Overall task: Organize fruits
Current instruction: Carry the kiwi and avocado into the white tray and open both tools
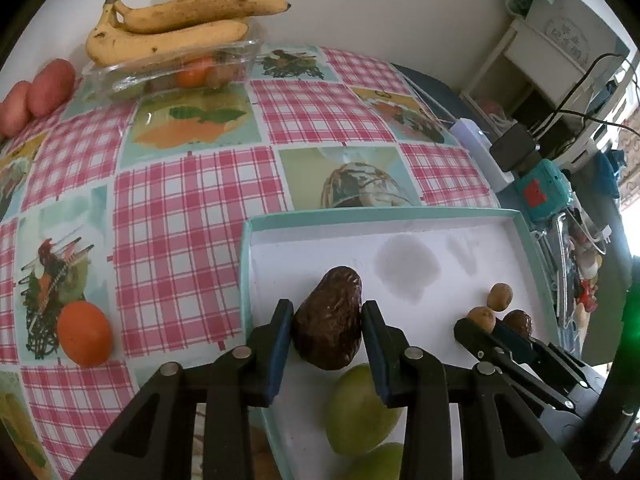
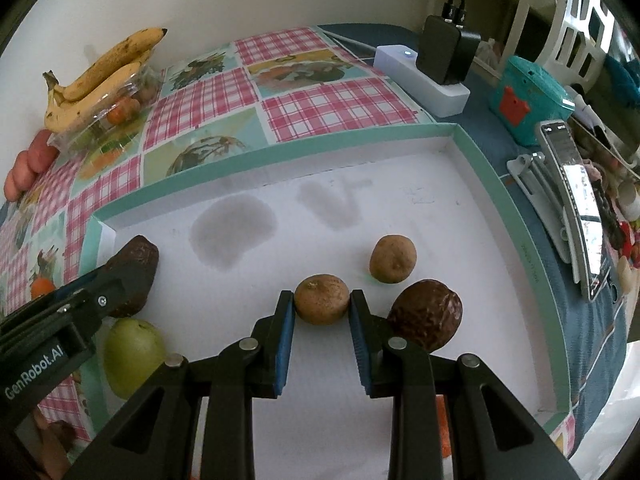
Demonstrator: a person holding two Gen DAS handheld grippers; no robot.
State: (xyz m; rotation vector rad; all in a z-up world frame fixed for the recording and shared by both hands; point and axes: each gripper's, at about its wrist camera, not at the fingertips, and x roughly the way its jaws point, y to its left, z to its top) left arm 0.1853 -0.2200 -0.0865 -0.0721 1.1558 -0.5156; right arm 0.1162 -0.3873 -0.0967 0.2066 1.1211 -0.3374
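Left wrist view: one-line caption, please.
Left claw shut on dark avocado over white tray.

White lettering reading "GenRobot.AI" runs along the black body of the left gripper (image 2: 136, 280), at about 8 o'clock in the right wrist view. A white box (image 1: 568, 36) on the shelf, at about 2 o'clock in the left wrist view, carries a framed label with printed characters, but they are too blurred to read. Small dark print runs along the outer wall of the tray (image 2: 532, 256) at 3 o'clock in the right wrist view, too small to make out. A phone (image 2: 576, 200) just past it shows a lit screen; nothing on it is legible.
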